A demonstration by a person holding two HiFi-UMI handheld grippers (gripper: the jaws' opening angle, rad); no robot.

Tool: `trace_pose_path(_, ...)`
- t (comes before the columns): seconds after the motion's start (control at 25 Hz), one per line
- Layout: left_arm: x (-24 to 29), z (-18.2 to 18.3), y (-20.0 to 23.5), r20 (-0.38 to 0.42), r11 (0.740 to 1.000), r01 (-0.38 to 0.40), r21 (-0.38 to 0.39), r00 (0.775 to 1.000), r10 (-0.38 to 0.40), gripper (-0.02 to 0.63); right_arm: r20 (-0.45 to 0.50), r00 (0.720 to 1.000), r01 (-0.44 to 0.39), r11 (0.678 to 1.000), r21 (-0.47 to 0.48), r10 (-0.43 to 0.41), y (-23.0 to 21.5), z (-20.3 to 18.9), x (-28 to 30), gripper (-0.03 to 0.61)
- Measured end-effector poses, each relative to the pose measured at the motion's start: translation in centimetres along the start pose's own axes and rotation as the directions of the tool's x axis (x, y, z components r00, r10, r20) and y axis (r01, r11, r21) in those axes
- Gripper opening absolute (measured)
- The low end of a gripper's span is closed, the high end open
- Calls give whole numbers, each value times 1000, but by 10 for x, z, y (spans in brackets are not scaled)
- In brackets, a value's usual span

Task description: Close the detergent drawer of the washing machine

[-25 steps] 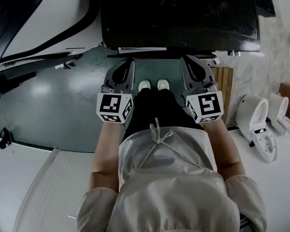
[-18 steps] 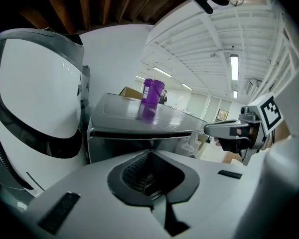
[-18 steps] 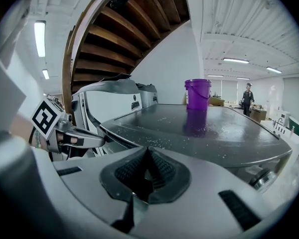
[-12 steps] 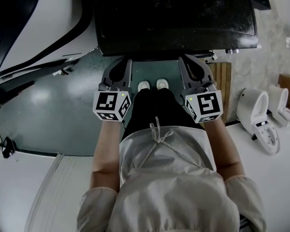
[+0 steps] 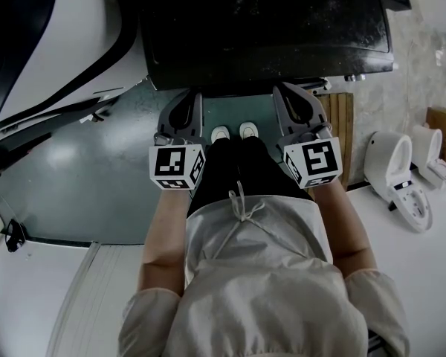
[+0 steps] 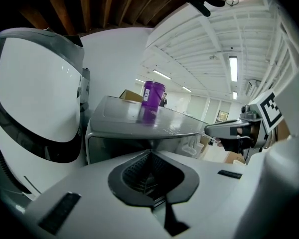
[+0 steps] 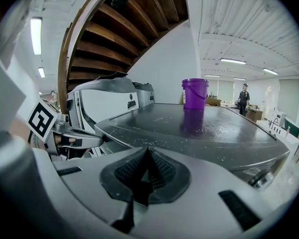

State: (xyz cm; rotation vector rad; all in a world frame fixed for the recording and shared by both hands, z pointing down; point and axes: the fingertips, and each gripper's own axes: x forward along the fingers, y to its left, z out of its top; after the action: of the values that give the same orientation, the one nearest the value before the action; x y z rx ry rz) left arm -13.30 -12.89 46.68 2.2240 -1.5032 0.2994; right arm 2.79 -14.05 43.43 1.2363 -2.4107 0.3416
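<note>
The person stood with both arms bent at the waist, a tool in each hand, the two level and well apart. The left hand-held gripper [image 5: 184,110] had its jaws pressed together with nothing between the ribbed pads, and the right hand-held gripper [image 5: 297,106] was closed and empty in the same way. That suited the job, by my reading: a drawer is pushed home, not grasped, and closed jaws make a firm blunt tip.

Both tools pointed forward over the shoes [image 5: 233,132] and the green floor [image 5: 97,169], their tips at the near edge of the washer [image 5: 267,21]. Its dark, speckled top filled the space ahead.

The drawer itself could not be made out in any view. It presumably sat in the front face, which the overhanging top hid from the head camera, while both gripper views looked across the top rather than down at the front. Lowering a tool would likely be needed to find it.

A purple bucket [image 7: 195,93] stood upright farther back on the top, clear of the front edge. White toilets [image 5: 390,173] sat off to the right
</note>
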Motion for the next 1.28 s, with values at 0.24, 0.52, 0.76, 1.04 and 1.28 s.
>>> trace_pose_path(0.24, 1, -1, -1, -11, 1000, 28, 5, 1000, -28, 17, 4, 1000, 9, 1000, 3, -9, 3, 1, -4, 5)
trace_pose_path(0.52, -17, 4, -3, -42, 996, 86, 27, 995, -85, 18, 19, 1000, -4, 1000, -2, 4, 16, 12, -18, 5)
trace_pose_path(0.76, -51, 40, -25, 21, 992, 99, 72, 995, -101, 18, 66, 997, -33, 999, -27, 35, 28, 44, -36, 5)
trace_pose_path(1.04, -87, 103, -45, 123, 989, 83, 123, 987, -99, 18, 130, 989, -62, 995, -84, 73, 36, 89, -61, 5)
trace_pose_path(1.28, -109, 172, -59, 225, 982, 73, 173, 968, -111, 18, 262, 963, -43, 994, -105, 69, 31, 132, -86, 5)
